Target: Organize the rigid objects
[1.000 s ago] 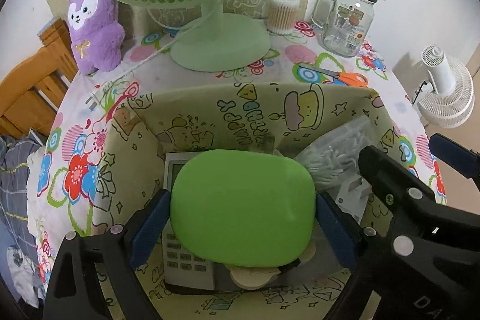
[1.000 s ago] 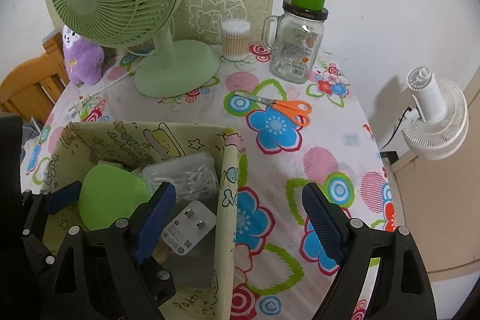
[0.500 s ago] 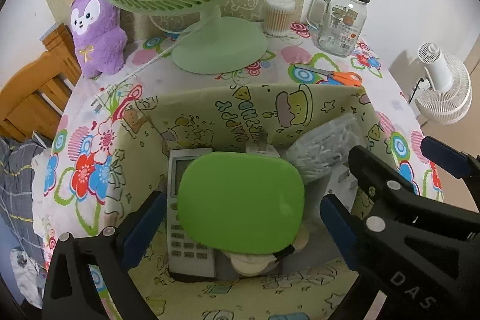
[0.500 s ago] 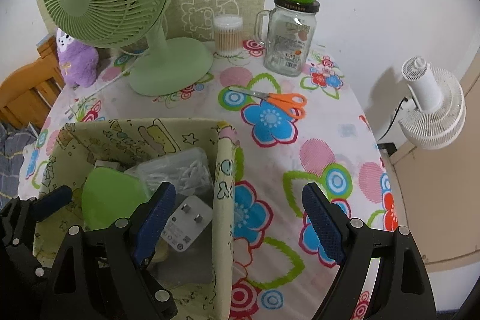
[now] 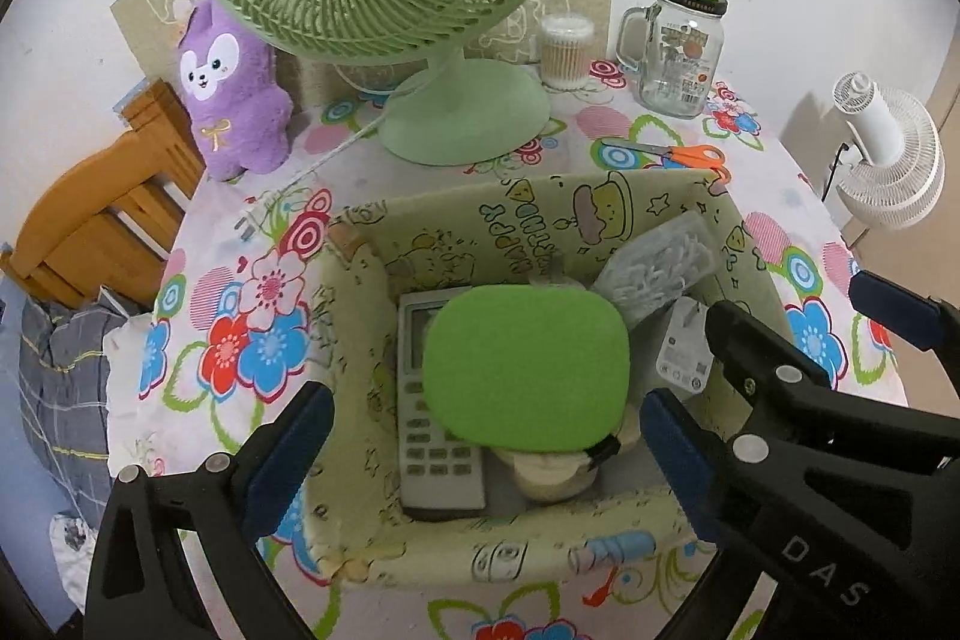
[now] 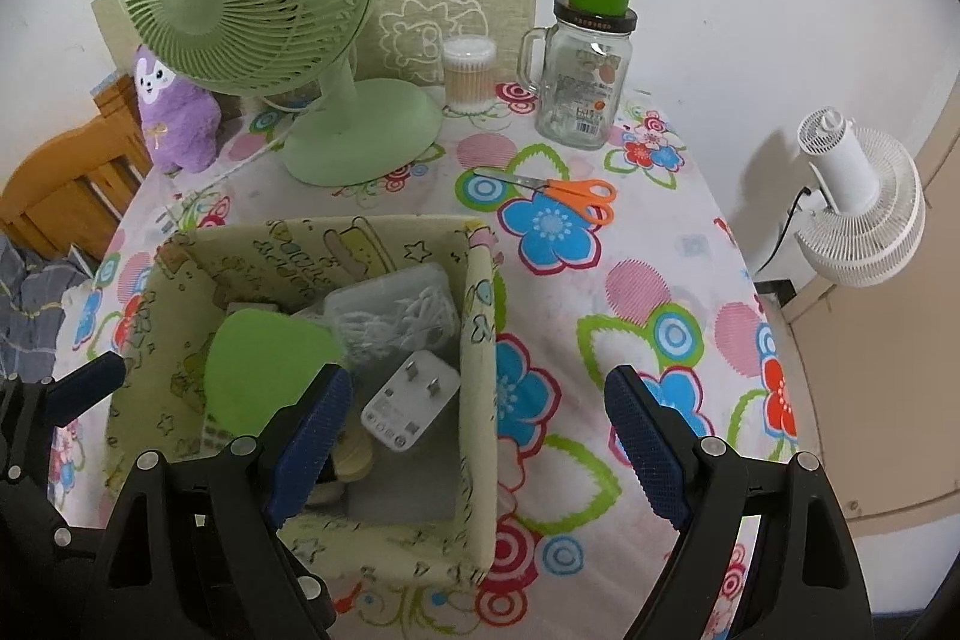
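While the left gripper point(image 5: 480, 436) hovers wide open over the fabric bin point(image 5: 540, 220), the green case point(image 5: 527, 365) lies inside on the remote point(image 5: 429, 436) — right gripper point(image 6: 474, 436) spread wide too, empty.

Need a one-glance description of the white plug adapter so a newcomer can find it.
Find the cartoon-print fabric bin on the floral table. Inside, against its right wall, the white plug adapter lies below the clear box of white picks and right of the green case. It alone is a white block with metal prongs facing up.
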`<state>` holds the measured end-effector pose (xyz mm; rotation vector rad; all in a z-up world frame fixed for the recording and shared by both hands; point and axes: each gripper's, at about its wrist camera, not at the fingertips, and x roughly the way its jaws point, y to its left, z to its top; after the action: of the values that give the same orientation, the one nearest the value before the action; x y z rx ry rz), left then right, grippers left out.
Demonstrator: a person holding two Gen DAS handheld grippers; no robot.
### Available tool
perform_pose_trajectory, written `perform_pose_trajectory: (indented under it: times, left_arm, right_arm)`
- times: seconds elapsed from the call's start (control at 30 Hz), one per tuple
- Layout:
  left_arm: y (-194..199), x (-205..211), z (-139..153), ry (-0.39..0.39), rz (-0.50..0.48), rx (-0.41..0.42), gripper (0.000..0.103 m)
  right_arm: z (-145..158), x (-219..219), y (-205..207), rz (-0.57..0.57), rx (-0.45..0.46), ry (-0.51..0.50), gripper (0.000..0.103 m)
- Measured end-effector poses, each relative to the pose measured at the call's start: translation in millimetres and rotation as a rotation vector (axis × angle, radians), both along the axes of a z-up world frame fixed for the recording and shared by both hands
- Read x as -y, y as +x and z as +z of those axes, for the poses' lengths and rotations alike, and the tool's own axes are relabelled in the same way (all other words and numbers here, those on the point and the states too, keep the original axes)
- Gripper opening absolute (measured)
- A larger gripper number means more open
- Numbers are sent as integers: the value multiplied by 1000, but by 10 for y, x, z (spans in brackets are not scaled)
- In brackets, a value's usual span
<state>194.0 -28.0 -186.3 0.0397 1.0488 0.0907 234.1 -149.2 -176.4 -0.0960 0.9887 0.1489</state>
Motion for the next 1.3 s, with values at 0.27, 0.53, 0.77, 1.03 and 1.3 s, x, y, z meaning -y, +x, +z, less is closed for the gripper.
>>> perform_pose_trajectory:
  times: [0.27,0.53,0.77,1.03,1.3]
  left_arm:
    - [-230,-132,101,1,7,10,103]
    - [-454,-335,220,4,34,32,103]
    - [-671,-516,342,-22,50,61,103]
    - [-944,-665,477,-61,33,91,103]
    - [-1158,-735,652,-120,81,133,103]
  right_arm:
    - [99,-37,-231,-6,23,-1,88]
    - [196,-83,-413,-11,35,-1,88]
    - [309,-127,-626,-43,51,17,88]
    - [497,-132,-990,-99,90,18,88]
    - [674,-34,-1212,-58,124,15,88]
